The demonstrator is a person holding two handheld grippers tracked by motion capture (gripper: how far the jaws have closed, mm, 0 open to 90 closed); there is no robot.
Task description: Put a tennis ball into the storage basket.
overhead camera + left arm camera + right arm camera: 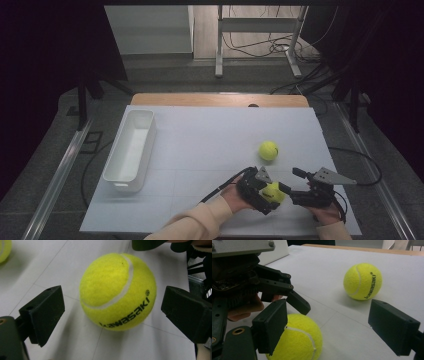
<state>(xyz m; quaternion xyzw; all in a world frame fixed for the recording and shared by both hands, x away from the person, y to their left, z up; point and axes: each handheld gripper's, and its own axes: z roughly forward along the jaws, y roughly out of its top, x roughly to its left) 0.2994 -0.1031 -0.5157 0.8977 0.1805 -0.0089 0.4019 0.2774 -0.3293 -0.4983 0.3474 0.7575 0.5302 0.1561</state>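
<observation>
Left gripper point(270, 194) jaws spread around near tennis ball point(118, 291) on white tabletop point(210, 140), not touching, right gripper point(295, 191) jaws spread just beside, second ball point(268, 150) farther back, white bin point(131, 150) at left

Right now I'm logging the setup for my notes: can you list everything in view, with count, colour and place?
Tennis balls: two, yellow-green; the near ball sits on the table between the open left jaws, the far ball lies alone farther back on the right.
Bin: one, white, oblong, on the table's left side.
Table: one, white top with a wooden far edge.
Cables: several, dark, on the floor beyond the table.
Left gripper: one, black, jaws open around the near ball.
Right gripper: one, black, jaws open, beside the near ball.
</observation>
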